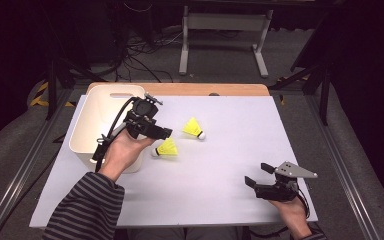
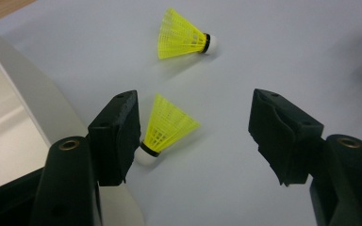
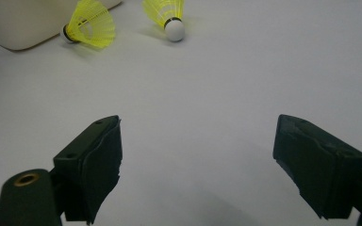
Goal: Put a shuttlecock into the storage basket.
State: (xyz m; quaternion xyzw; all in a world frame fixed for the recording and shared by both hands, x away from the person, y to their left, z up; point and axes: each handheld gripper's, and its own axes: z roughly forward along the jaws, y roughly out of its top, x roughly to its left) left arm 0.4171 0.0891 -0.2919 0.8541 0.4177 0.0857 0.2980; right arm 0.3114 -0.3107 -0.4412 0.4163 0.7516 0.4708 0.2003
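Standing at the left edge of the table point(image 1: 220, 165), a white plastic bin point(image 1: 87, 125) with a handle cut-out is kept within easy reach, presumably as the container into which the shuttlecocks are to be dropped. Just right of its near corner the left gripper point(image 1: 166, 134) is held over the nearer yellow shuttlecock point(image 1: 166, 148), with the jaws spread wide and nothing pressed between them. In the left gripper view this shuttlecock point(image 2: 166, 127) is seen lying on its side between the jaws, its white cork close against the jaw on the bin's side and its skirt pointing away. A grasp appears to be in preparation, though no contact with either pad can be confirmed. The bin wall is close behind that jaw, so little room is left on that side, whereas open table is available toward the other jaw.

Further right, the second yellow shuttlecock point(image 1: 194, 128) lies apart from the first, cork toward the right, with bare surface all around it.

At the right, near the table's front edge, the right gripper point(image 1: 258, 174) is held low and well apart from both shuttlecocks, its jaws likewise wide and empty. A broad stretch of clear table is left between it and the shuttlecocks.
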